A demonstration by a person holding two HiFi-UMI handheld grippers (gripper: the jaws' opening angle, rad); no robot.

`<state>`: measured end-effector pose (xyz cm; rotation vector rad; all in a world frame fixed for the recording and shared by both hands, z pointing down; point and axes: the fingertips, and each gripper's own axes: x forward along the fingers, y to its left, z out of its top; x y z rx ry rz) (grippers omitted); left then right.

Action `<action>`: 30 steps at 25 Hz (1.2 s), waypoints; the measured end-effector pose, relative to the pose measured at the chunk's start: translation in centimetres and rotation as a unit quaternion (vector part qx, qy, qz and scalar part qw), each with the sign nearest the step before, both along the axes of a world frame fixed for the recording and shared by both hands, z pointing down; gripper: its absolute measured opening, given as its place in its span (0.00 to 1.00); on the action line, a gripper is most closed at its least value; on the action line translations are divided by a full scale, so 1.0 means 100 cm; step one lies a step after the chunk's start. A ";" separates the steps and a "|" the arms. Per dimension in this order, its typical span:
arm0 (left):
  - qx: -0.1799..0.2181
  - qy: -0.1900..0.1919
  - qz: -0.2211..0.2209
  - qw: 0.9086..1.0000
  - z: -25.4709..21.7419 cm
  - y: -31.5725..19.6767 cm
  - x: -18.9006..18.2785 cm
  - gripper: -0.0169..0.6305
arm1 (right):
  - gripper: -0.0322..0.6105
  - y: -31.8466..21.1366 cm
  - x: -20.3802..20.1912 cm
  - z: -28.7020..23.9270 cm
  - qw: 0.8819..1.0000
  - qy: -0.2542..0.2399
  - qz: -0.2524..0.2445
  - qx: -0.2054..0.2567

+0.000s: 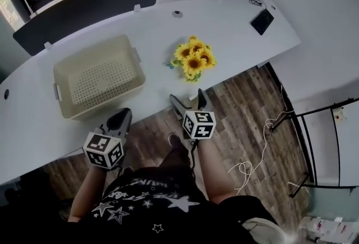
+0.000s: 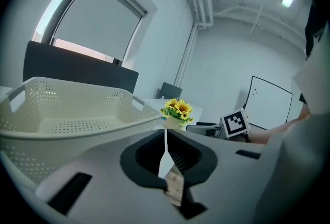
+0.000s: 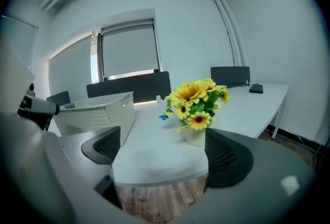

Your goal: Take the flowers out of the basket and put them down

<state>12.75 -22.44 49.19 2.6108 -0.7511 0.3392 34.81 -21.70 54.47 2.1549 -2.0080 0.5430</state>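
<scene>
**Flowers stand outside basket as 2 grippers hang at table edge**

Shows the left gripper [image 1: 120, 116] [image 2: 166, 135] clenched, its 2 jaws pressed together with nothing between them. Shows the right gripper [image 1: 188, 97] [image 3: 162, 140] released, jaws spread wide and empty, at the near edge of the table [image 1: 235, 30] with wood floor [image 1: 235, 119] below.

Places the flowers [image 1: 193, 58] [image 3: 197, 102] [image 2: 177, 109], a bunch of yellow sunflowers in a small pale pot [image 3: 195, 135], straight ahead of the right gripper and well apart from it, upright on the bare tabletop. Places the basket [image 1: 92, 49] [image 2: 77, 130], a perforated cream tub, just ahead of the left gripper and left of the flowers, not touching them. Looks empty from the head view.

Reads as the task's end state: flowers out of the basket and set down. Suggests a light load, likely artificial, with soft petals and leaves that would crush under the pads. Calls for a hold low down, on the stiff pot or the stems just above it, not on the blooms. Warns of a top-heavy bunch, easy to tip if nudged at the heads. Hints at a smooth, possibly slippery pot wall.
</scene>
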 end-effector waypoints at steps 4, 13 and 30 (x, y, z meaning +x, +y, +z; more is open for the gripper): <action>0.020 0.001 0.009 1.000 -0.011 0.006 -0.044 0.06 | 0.76 0.013 -0.034 -0.018 0.998 -0.028 0.045 0.029; 0.044 0.030 0.017 0.998 -0.043 0.035 -0.136 0.06 | 0.38 0.067 -0.111 -0.054 0.991 -0.034 0.114 0.056; 0.042 0.026 0.049 0.998 -0.036 0.100 -0.155 0.06 | 0.05 0.163 -0.175 -0.073 0.992 0.036 0.110 0.045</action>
